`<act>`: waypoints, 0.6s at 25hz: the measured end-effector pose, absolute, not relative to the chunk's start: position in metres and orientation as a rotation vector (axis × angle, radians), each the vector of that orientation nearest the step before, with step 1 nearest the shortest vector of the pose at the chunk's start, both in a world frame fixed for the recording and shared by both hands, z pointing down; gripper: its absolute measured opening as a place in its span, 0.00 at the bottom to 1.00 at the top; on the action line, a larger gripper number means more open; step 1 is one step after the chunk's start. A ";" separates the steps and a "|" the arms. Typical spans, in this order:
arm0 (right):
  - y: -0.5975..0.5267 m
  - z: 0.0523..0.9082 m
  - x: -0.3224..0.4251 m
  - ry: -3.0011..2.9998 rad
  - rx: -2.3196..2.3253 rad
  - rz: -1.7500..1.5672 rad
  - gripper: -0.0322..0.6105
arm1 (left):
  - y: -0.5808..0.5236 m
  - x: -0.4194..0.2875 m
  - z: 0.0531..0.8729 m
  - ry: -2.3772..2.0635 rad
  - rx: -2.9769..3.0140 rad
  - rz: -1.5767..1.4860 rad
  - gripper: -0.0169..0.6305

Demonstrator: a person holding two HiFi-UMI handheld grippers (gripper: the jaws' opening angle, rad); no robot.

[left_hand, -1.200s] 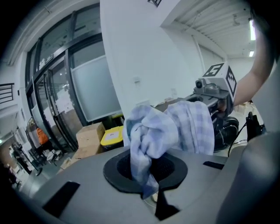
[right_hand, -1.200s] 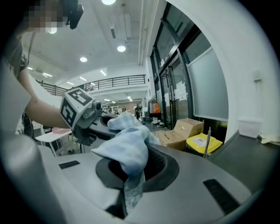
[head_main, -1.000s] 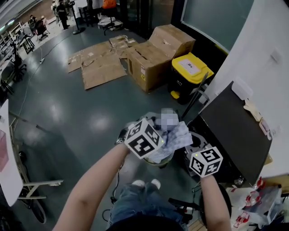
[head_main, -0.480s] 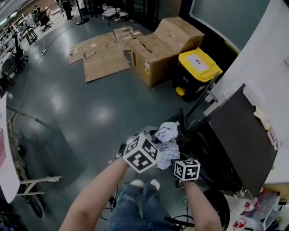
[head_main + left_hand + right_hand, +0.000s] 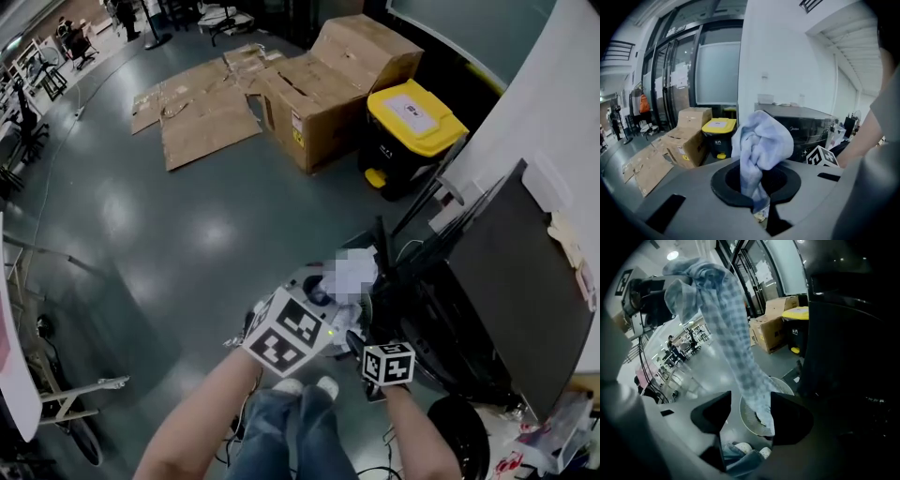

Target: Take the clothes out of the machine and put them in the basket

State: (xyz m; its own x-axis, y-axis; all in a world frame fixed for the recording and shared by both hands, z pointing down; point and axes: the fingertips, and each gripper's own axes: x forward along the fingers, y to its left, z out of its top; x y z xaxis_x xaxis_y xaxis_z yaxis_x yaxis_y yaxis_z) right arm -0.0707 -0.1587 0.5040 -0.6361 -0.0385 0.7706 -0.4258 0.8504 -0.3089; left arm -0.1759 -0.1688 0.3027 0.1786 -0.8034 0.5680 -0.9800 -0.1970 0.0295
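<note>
Pale blue checked cloth [image 5: 761, 140], yellow-lidded black bin [image 5: 412, 136], brown cardboard boxes [image 5: 328, 89], white basket [image 5: 749, 416]

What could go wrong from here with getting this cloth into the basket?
The right gripper, whose jaws have just been opening, has the cloth hanging between them; it could snag there. The left gripper alone pinches the cloth; released off-centre, it may drape over the basket rim onto the floor.

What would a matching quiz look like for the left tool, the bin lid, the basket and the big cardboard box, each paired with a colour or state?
Things:
1. left tool
2. bin lid
3. basket
4. cardboard box

Colour or state:
A. brown
B. white
C. shut on the cloth
D. yellow

Pairs: 1-C, 2-D, 3-B, 4-A
</note>
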 end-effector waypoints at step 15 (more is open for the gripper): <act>-0.186 0.590 -0.041 -2.196 0.406 0.700 0.43 | -0.170 -0.154 0.492 -1.463 1.934 0.683 0.07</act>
